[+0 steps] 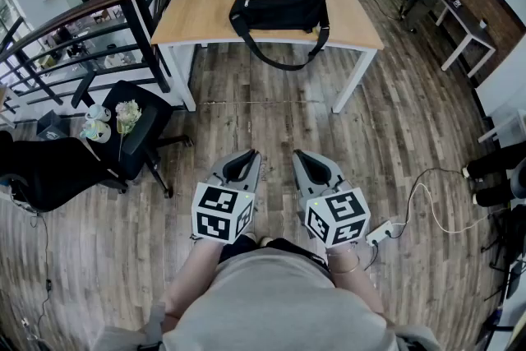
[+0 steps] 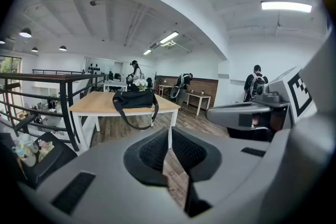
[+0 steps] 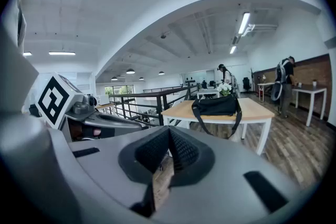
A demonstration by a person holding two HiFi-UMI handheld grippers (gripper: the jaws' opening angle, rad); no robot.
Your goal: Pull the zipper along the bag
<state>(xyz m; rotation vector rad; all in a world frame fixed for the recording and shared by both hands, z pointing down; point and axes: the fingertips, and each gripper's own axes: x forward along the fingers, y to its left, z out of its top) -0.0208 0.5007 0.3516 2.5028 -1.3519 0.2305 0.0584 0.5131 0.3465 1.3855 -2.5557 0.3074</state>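
Head view: shows the left hand-held gripper (image 1: 243, 163) and the right hand-held gripper (image 1: 310, 163) side by side over the wood floor (image 1: 271, 123), well apart from the black bag (image 1: 278, 11) lying on the counter (image 1: 197, 8), with its strap (image 1: 283, 62) drooping past the front edge.

Left gripper view: jaws closed, tips meeting, gripping nothing; bag (image 2: 134, 98) on the counter (image 2: 94, 104) ahead.

Right gripper view: jaws pressed together on nothing; bag (image 3: 215, 106) on the counter (image 3: 257, 111) ahead.

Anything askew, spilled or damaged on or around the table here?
Only the strap of the bag: it dangles in a loop over the front edge of the table. Nothing looks spilled or damaged.
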